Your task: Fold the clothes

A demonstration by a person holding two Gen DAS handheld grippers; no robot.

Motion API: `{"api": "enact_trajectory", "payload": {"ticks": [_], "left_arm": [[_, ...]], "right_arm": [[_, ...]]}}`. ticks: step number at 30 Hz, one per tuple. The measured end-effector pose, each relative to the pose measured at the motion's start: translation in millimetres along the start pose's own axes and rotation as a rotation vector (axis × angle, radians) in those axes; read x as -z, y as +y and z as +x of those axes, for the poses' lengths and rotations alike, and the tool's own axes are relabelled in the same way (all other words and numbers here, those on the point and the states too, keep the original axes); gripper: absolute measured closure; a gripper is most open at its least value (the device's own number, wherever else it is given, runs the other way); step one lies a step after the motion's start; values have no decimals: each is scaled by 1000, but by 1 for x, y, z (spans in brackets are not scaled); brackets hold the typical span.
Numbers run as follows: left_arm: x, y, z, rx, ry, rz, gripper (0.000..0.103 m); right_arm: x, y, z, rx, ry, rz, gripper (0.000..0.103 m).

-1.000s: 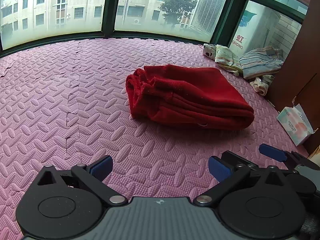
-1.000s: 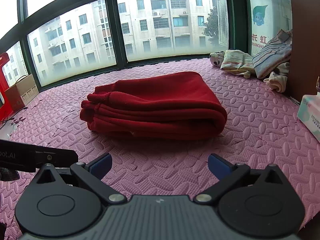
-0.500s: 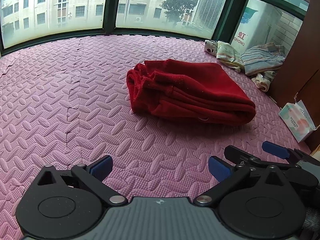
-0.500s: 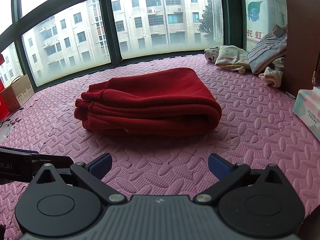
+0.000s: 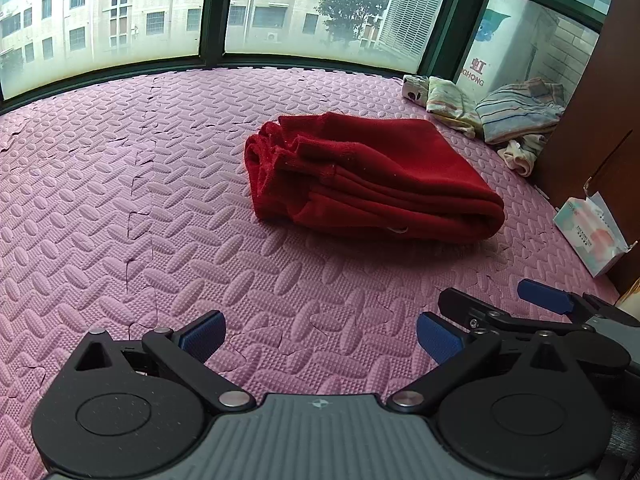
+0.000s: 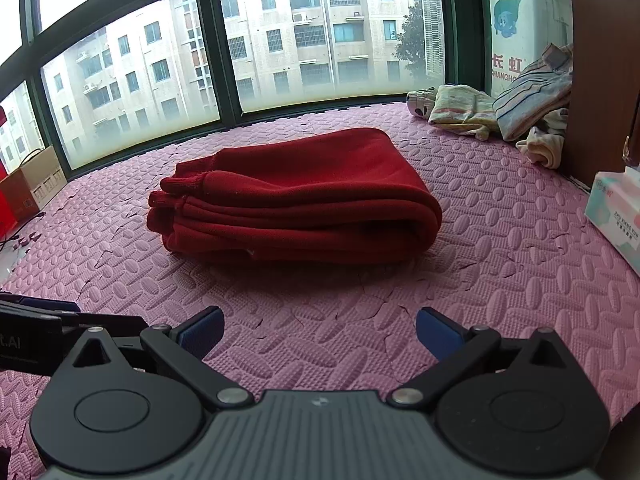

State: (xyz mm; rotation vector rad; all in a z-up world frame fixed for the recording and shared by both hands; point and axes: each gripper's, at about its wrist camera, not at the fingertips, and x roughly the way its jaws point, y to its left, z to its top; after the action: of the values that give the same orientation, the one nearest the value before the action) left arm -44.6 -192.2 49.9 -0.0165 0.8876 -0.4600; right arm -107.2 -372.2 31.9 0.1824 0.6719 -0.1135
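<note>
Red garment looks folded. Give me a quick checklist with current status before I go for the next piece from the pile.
1. Red garment folded in layers, lying on the mat: ok.
2. Left gripper open and empty: ok.
3. Right gripper open and empty: ok.
4. Both grippers clear of the garment: ok.
5. Unfolded clothes pile in view by the cabinet, far right: ok.
6. Tissue pack stands near the path to the pile: cannot tell if it obstructs.

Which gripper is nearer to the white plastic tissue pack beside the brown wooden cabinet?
Right. The right gripper has the white plastic tissue pack ahead to its right, apart from it. The left gripper is farther left, beyond the right gripper from the pack.
</note>
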Motion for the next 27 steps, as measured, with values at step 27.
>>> {"api": "enact_trajectory", "payload": {"ticks": [27], "left_arm": [[4, -4, 1, -8, 7, 12, 0]], "right_arm": [[1, -1, -1, 6, 7, 7, 0]]}}
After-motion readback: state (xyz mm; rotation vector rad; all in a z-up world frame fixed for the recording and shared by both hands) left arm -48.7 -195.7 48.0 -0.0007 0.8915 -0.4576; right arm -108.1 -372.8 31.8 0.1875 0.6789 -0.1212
